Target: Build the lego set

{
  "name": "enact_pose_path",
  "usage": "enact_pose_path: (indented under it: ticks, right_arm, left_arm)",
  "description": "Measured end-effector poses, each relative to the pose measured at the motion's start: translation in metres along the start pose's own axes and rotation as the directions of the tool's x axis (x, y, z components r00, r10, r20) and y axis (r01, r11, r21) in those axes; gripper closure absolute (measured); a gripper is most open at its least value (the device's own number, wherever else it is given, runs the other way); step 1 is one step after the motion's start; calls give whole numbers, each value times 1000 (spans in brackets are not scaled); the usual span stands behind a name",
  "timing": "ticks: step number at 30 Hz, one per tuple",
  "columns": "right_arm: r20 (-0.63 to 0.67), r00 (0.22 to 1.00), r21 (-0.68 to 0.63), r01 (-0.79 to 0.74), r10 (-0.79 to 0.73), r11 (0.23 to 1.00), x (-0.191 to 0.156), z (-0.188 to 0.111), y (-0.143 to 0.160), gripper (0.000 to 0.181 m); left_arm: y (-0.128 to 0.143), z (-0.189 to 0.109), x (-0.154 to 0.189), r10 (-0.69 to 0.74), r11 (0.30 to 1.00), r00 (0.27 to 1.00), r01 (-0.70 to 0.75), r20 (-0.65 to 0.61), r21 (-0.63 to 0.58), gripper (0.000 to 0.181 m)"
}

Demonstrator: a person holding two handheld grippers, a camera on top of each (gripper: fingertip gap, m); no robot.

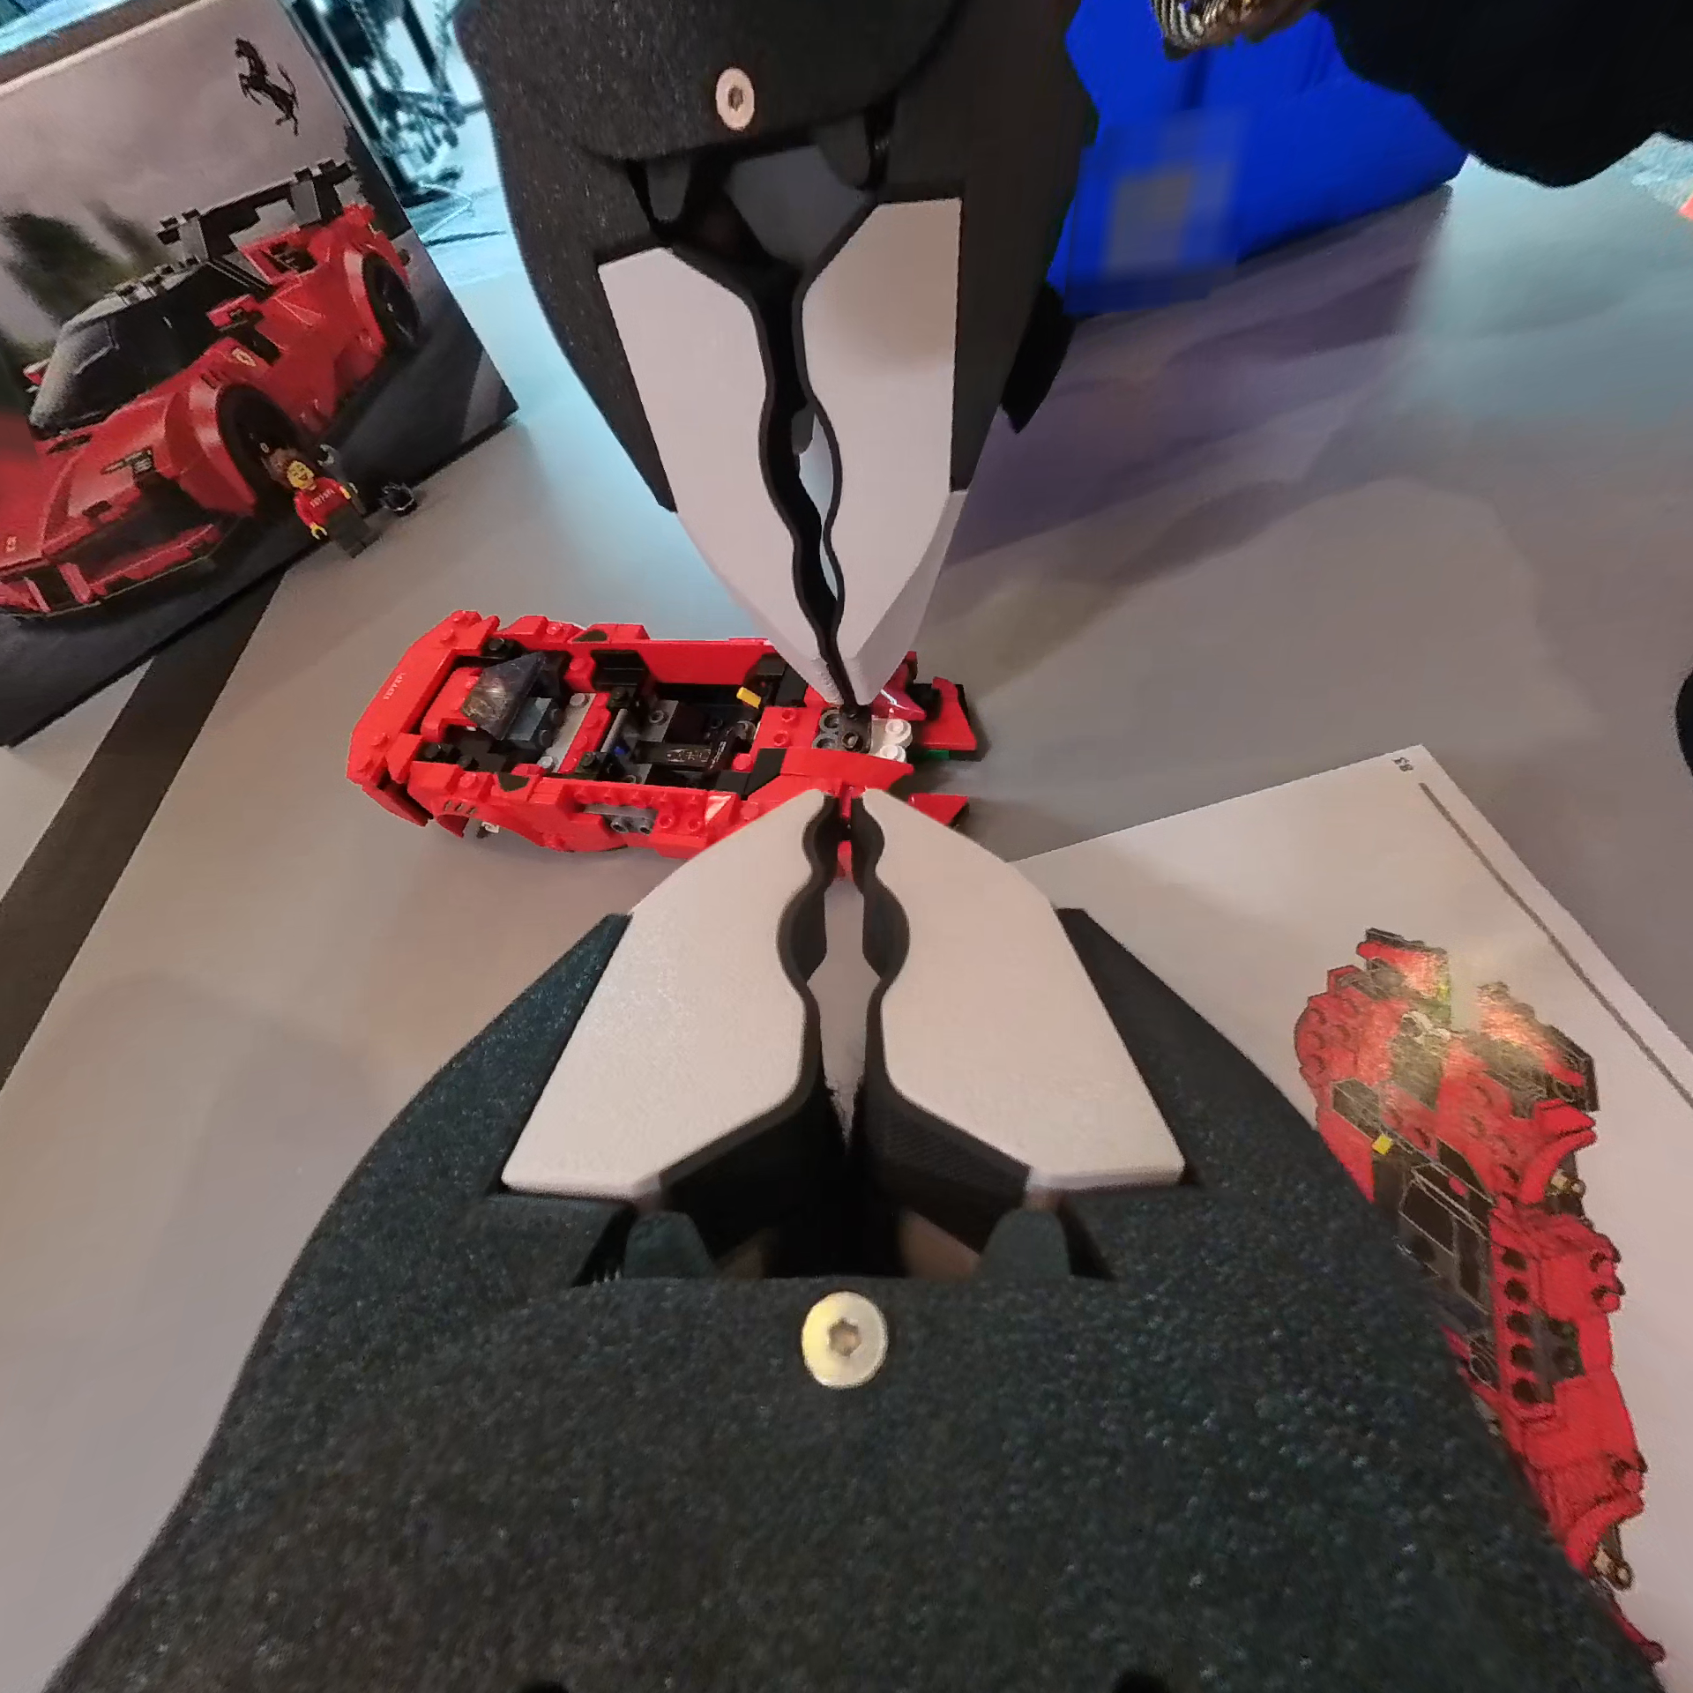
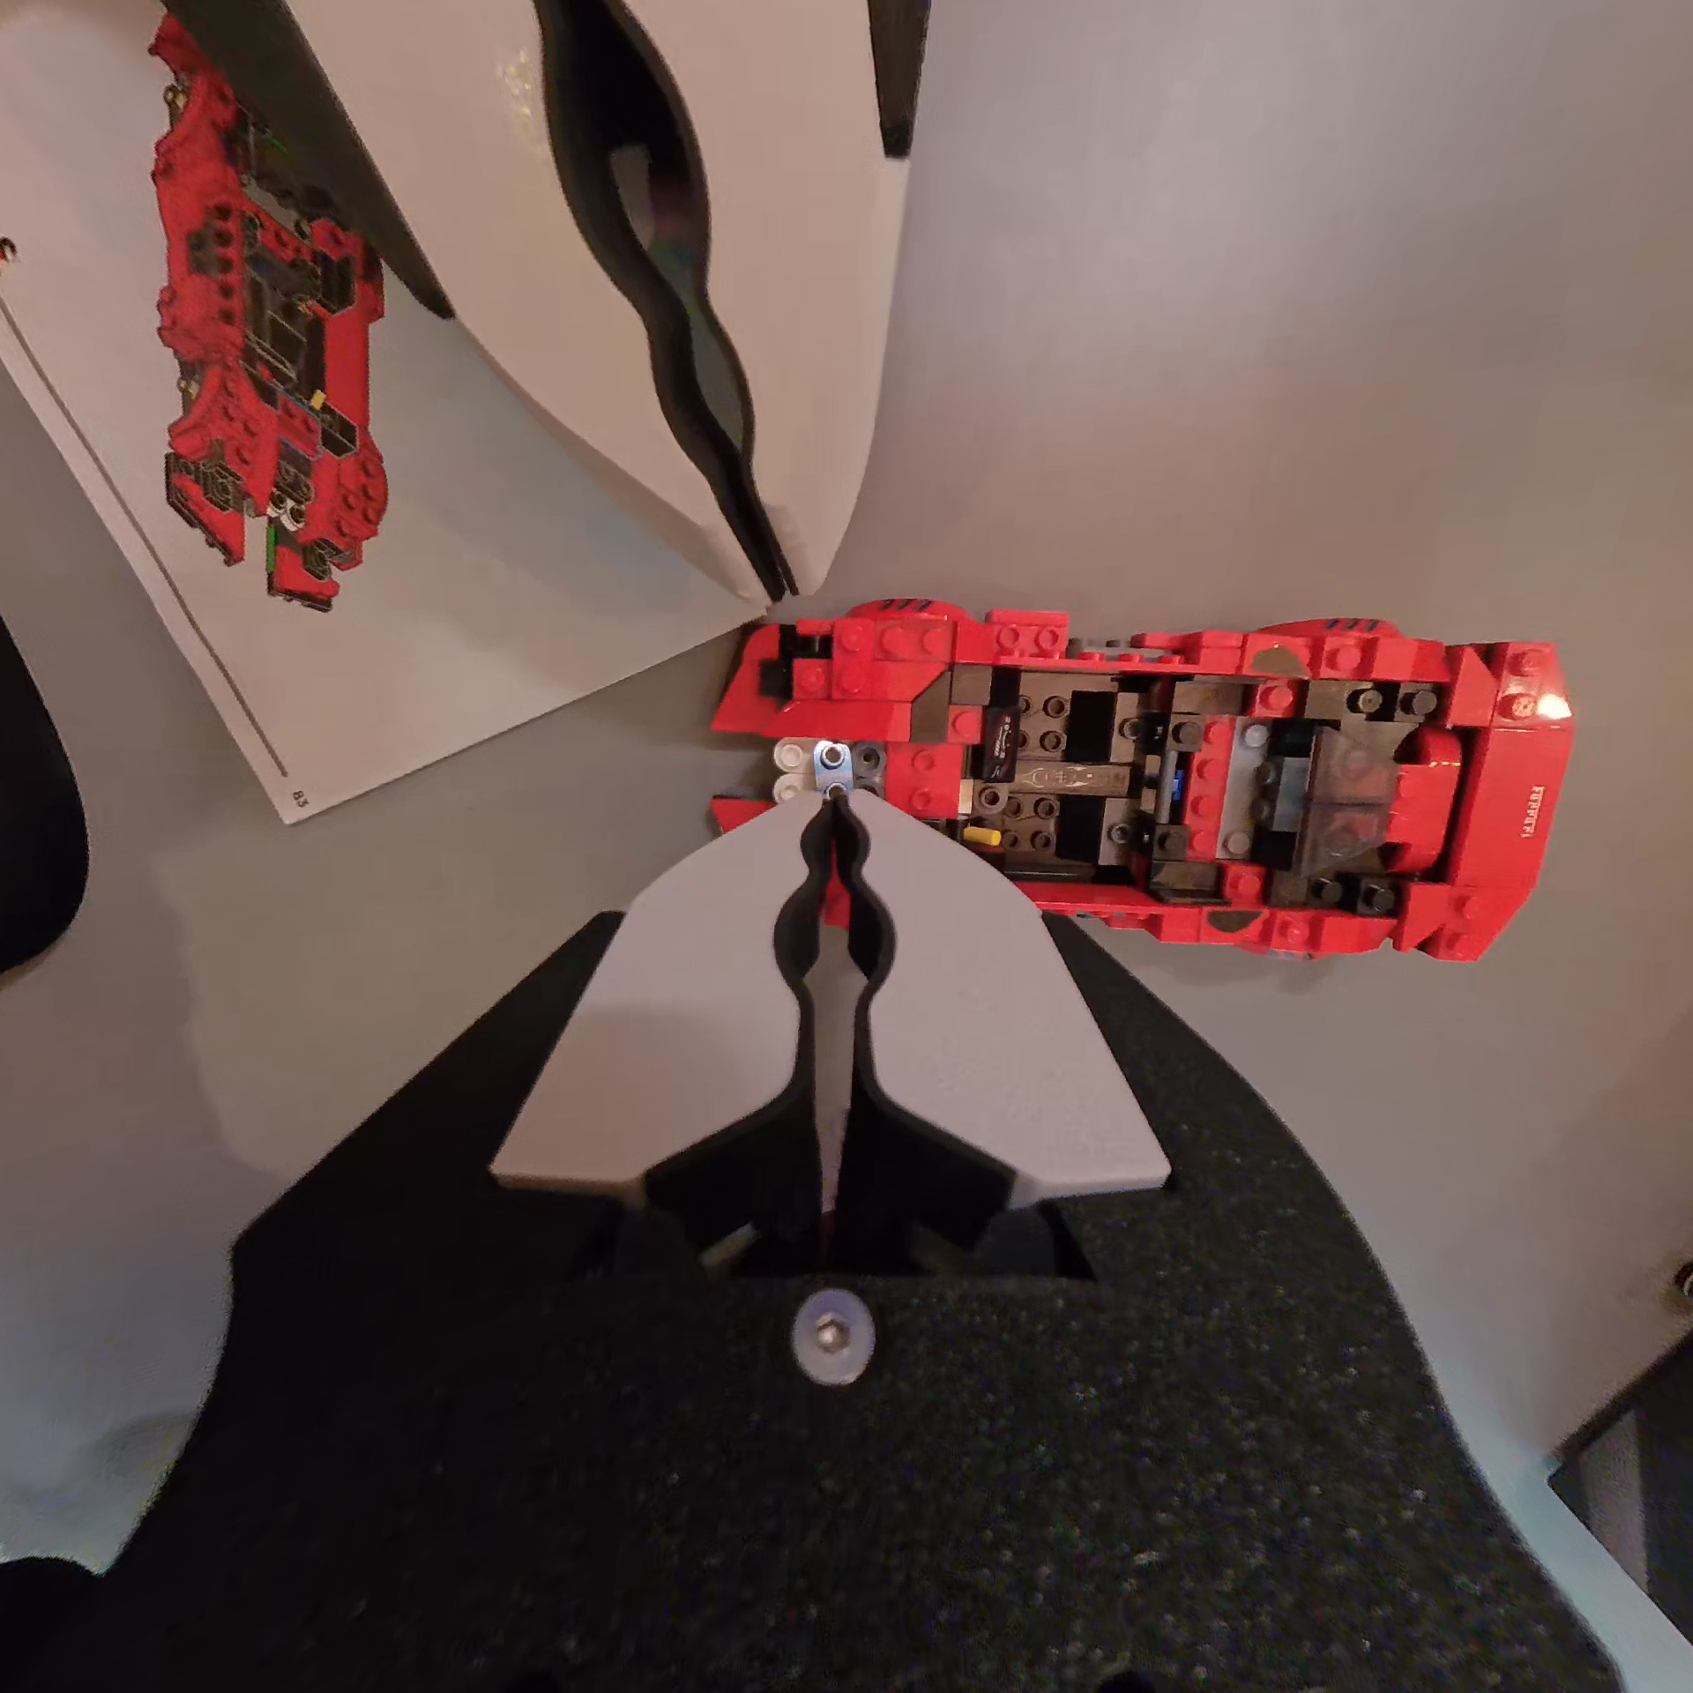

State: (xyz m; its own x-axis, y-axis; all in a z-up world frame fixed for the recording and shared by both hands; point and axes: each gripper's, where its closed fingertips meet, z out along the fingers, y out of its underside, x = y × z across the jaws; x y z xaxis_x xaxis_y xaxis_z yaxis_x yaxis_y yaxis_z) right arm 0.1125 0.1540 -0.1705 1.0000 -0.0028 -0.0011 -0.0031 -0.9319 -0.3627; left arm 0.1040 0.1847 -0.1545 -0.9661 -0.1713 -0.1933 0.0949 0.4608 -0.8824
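A part-built red Lego car lies on the grey table, its open top showing black and grey bricks; it also shows in the right wrist view. My left gripper is shut, with its tips against the car's near edge at one end. It enters the right wrist view from the upper left. My right gripper is shut, with its tips down on a small grey plate at that same end of the car. It comes from above in the left wrist view. I cannot tell whether it pinches a tiny piece.
A printed instruction sheet showing the red car lies beside the model, and also appears in the right wrist view. The set's box stands at the back left. A blue object sits behind. A dark object is at the edge.
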Motion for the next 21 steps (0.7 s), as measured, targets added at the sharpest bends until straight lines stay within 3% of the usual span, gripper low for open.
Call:
enact_pose_path:
  ticks: [13, 21]
  right_arm:
    - [-50, 998, -113, 39, -45, 993, 0, 3, 3, 181]
    - [-38, 999, -141, -1, -4, 990, 3, 0, 3, 181]
  left_arm:
    - [12, 17, 3, 3, 992, 1000, -4, -5, -128, 181]
    - [10, 17, 3, 2, 993, 1000, -3, -3, -119, 181]
